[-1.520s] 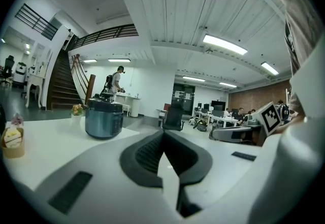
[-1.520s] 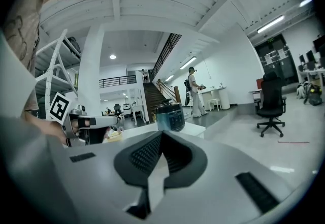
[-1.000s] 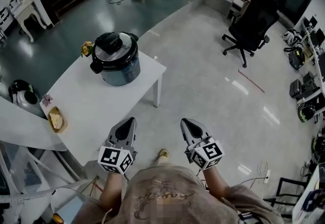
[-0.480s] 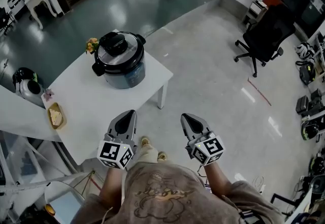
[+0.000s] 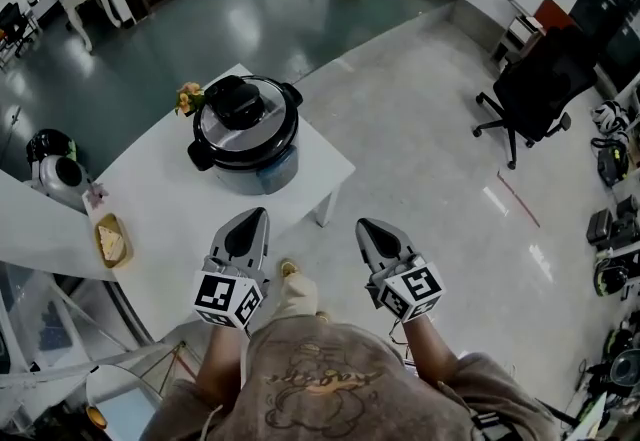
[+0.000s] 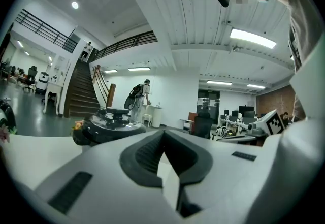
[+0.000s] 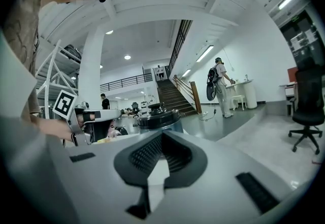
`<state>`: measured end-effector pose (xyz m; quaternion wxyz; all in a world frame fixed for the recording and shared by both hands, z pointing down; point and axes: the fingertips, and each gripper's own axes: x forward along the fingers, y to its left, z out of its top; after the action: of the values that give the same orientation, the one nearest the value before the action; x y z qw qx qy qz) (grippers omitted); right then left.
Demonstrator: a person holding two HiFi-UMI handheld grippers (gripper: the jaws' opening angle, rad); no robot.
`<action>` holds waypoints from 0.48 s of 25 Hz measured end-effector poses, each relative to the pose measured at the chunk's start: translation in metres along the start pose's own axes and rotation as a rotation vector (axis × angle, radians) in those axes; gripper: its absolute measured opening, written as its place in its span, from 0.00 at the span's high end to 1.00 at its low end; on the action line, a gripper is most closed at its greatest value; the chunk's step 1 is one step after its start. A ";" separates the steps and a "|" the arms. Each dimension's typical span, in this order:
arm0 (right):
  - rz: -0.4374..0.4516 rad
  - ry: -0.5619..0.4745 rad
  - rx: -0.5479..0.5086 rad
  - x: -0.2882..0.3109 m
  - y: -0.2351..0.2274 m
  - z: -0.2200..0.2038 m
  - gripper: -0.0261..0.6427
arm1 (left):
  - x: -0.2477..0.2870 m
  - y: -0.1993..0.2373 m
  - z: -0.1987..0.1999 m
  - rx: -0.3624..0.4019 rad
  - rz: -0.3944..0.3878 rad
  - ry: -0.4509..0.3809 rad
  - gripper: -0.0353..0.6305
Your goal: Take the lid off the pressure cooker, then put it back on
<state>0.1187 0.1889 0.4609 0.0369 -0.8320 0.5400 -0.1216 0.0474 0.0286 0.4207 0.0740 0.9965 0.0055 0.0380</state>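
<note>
Closer than a second ago, the dark grey round pressure cooker (image 5: 262,161), its black-knobbed steel lid (image 5: 243,114) seated on top, stands at the far corner of the white tabletop (image 5: 170,219); both tools have come forward toward it. The left tool (image 5: 256,215) hangs over the tabletop's near edge, the right tool (image 5: 366,225) over the grey floor (image 5: 430,159). Each has its jaws pressed together on nothing, well apart from the cooker

Closed hand-held gripper (image 6: 163,139) faces lidded pressure cooker (image 6: 108,125)
</note>
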 end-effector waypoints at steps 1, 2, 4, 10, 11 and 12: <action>0.003 -0.001 -0.001 0.009 -0.002 0.002 0.97 | 0.006 0.007 0.002 0.000 0.002 -0.002 0.94; 0.006 -0.002 0.000 0.018 -0.005 0.005 0.97 | 0.011 0.014 0.005 0.000 0.005 -0.004 0.94; 0.014 -0.007 0.002 0.038 -0.011 0.013 0.97 | 0.023 0.029 0.012 -0.002 0.012 -0.010 0.94; 0.033 -0.030 -0.010 0.098 -0.019 0.044 0.97 | 0.058 0.072 0.034 0.001 0.016 -0.020 0.94; 0.033 -0.033 -0.015 0.106 -0.020 0.049 0.97 | 0.064 0.078 0.038 -0.003 0.012 -0.024 0.94; 0.032 -0.036 -0.019 0.113 -0.021 0.053 0.97 | 0.069 0.083 0.040 -0.004 0.007 -0.025 0.94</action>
<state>0.1943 0.0915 0.4319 0.0407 -0.8257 0.5535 -0.1007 0.1201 -0.0580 0.3985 0.0759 0.9968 0.0007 0.0256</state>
